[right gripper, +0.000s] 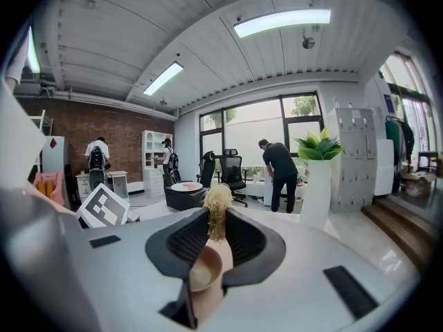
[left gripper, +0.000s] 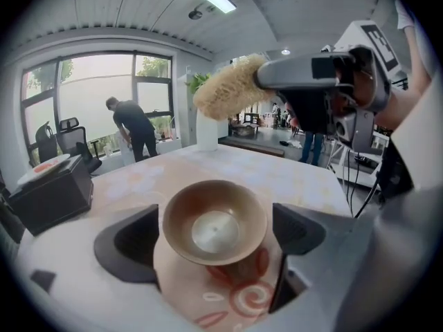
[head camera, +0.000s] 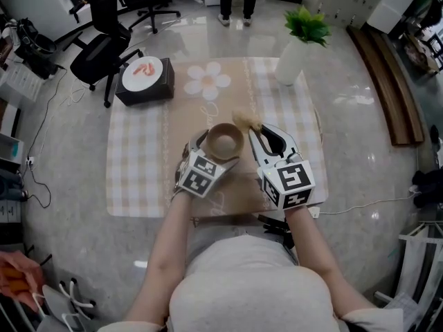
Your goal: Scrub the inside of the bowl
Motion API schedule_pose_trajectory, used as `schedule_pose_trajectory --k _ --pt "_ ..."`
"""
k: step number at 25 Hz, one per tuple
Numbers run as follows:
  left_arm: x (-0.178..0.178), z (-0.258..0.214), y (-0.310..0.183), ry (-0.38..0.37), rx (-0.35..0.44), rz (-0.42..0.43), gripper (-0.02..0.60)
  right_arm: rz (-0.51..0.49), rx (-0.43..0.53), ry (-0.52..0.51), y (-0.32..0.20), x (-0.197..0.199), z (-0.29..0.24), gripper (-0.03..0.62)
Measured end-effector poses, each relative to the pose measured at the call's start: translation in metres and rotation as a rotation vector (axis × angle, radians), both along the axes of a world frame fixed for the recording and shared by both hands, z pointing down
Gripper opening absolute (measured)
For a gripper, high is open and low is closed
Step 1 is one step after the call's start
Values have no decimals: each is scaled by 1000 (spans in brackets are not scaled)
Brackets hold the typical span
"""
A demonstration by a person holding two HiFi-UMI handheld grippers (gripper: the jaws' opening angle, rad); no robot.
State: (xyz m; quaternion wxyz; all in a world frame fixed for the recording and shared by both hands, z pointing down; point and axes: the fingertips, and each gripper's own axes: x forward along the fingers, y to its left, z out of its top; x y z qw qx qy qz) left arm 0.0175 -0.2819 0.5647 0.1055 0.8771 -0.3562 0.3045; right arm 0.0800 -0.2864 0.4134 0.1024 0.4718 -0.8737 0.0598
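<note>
Left tongs (left gripper: 213, 238) straddle the bowl (left gripper: 214, 220), spread wide and not touching.

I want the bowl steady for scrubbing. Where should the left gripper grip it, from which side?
Likely the outer wall of the bowl, below the rim, from the person's side: it stands upright, round, between the fingers of the open left gripper, leaving the inside free for the brush.

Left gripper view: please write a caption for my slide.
Left gripper, jaws open, flanks the bowl; right gripper holds a brush nearby.
</note>
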Motion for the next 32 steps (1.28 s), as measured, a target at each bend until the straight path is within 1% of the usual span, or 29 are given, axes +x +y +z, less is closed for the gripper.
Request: schedule_pose_trajectory --k 6,11,14,17,21,26,29,32 --pt "3 6 -6 8 -26 33 480 32 -5 5 -2 2 5 74" --pt "4 5 -6 12 -20 45 480 49 -19 16 -1 4 7 72" --pt "4 6 -5 16 -13 45 479 43 -31 23 -2 2 9 72" --pt "5 5 -5 20 -13 46 480 6 -46 36 -6 -7 12 72" --pt "5 5 -4 23 -13 46 479 -71 -93 50 -16 -24 22 72" --pt "5 5 -3 18 -16 47 479 -168 -139 115 -25 -44 39 72" --pt "5 5 -4 13 -19 48 479 -231 -163 136 -27 -57 47 72" --pt "5 4 -4 12 -22 50 479 -261 -187 152 -29 -65 53 72"
